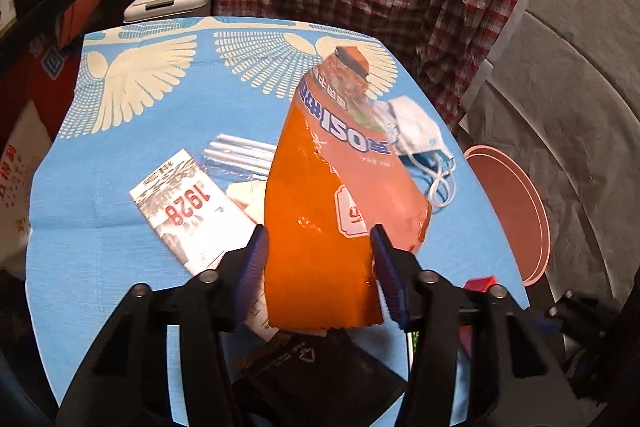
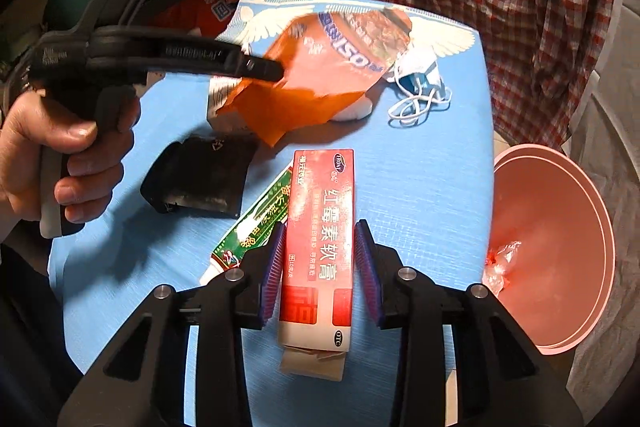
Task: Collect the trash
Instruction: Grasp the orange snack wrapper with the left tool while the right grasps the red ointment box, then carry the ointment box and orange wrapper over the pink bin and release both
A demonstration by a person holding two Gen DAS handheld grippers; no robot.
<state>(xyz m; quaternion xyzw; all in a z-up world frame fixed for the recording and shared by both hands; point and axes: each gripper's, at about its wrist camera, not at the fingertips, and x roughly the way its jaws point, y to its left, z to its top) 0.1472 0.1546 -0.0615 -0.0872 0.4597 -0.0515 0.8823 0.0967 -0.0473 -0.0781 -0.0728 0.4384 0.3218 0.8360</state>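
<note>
Orange snack wrapper [image 1: 320, 187] hanging off surface, left gripper [image 1: 320, 255] holding it; jaws part-closed, bunching thin crinkly film between them. Judging light, floppy, slippery; pinching near torn lower edge risking slip, firmer bite higher up safer.

Red ointment box [image 2: 320, 227] lying flat between right gripper [image 2: 322, 259] jaws, half open, pads just beside long sides, not yet pressing. Cardboard light, crushable; taking across narrow width.

Pink bin [image 2: 560, 227] standing just right of box, off edge of blue cloth-covered surface [image 2: 420, 167]. Face mask [image 2: 420, 83] lying beyond box. Room cramped, cluttered shelving far left.
</note>
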